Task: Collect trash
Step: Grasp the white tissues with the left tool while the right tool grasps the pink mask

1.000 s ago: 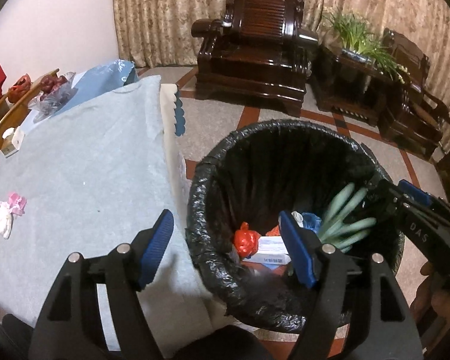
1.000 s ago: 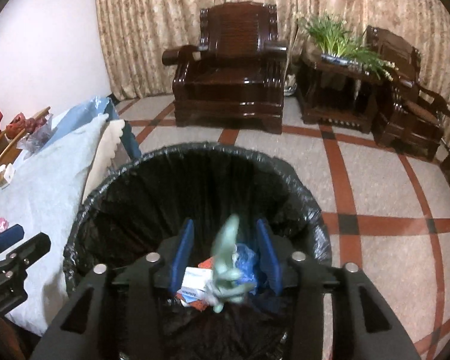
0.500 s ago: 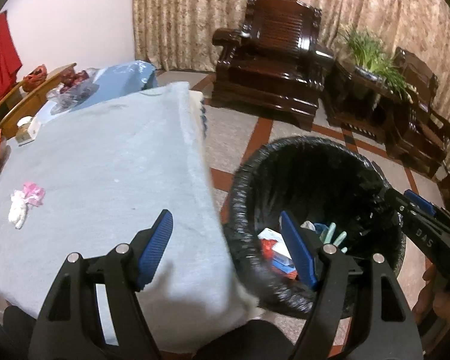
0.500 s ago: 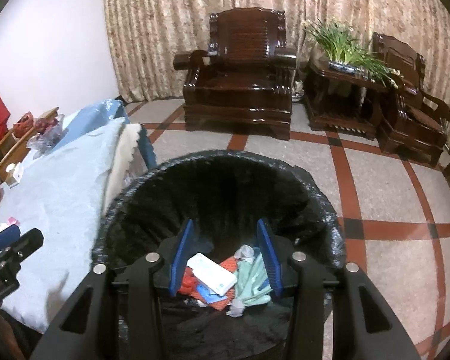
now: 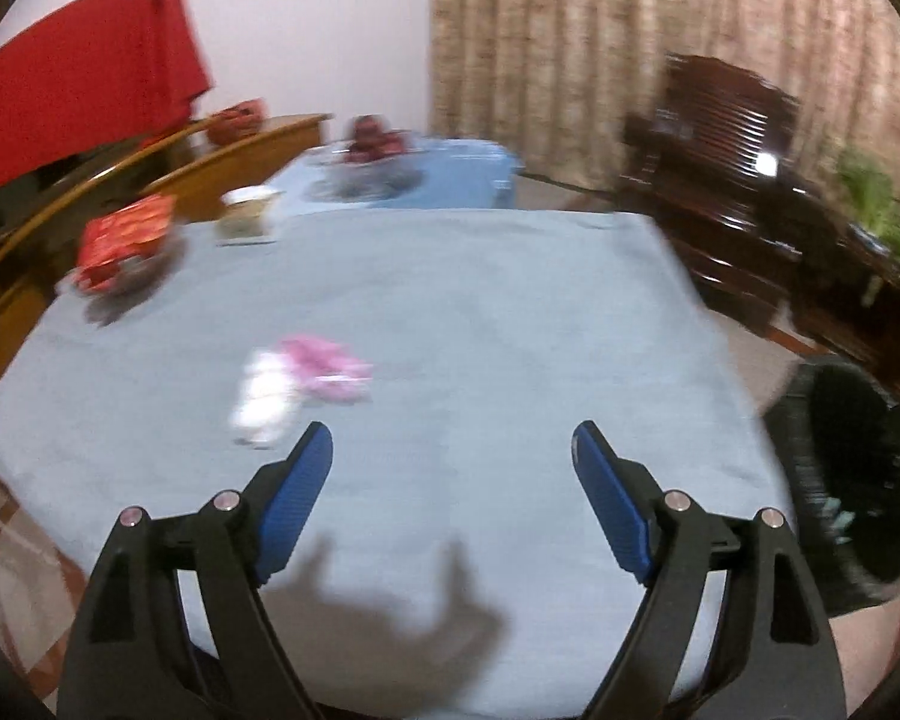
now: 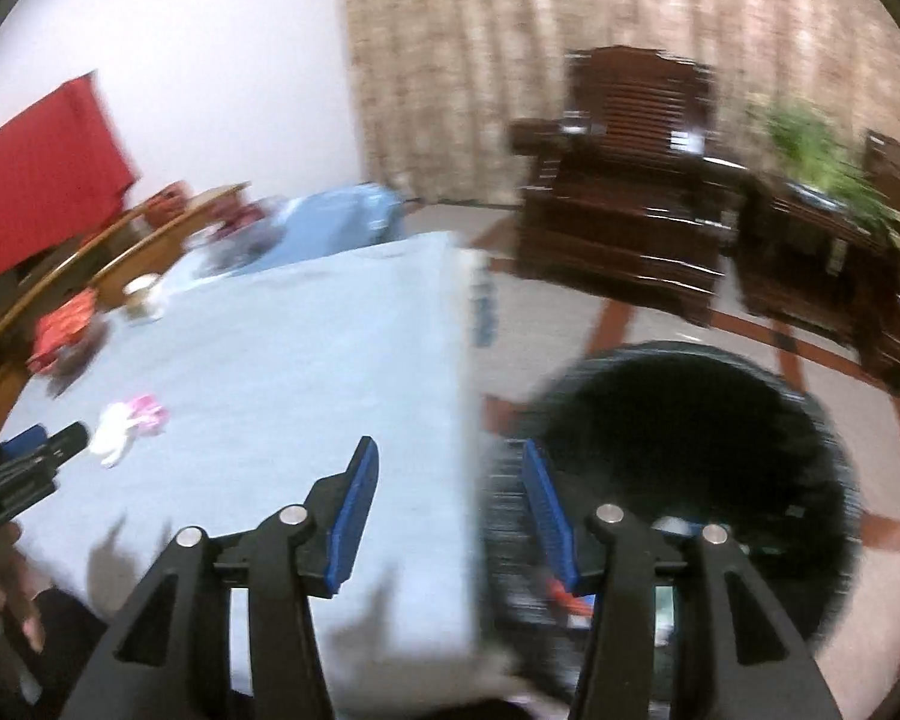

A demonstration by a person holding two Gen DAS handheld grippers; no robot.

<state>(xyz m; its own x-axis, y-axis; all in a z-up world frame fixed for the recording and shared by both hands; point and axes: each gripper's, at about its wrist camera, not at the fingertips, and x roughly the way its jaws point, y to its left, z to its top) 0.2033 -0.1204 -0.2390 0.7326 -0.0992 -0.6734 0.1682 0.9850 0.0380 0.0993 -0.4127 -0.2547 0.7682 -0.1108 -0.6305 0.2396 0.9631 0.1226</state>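
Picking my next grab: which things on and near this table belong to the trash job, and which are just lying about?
Job:
- pink and white scraps on the blue cloth
- black-lined bin
- left tool, open, empty

Lying about:
- red packets
- paper cup
- bagged red items
- armchair
- plant

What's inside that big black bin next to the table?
The round bin lined with a black plastic bag looks mostly dark inside. Near the bottom, small red and blue bits of trash show. The right hand-held gripper and blur hide the rest.
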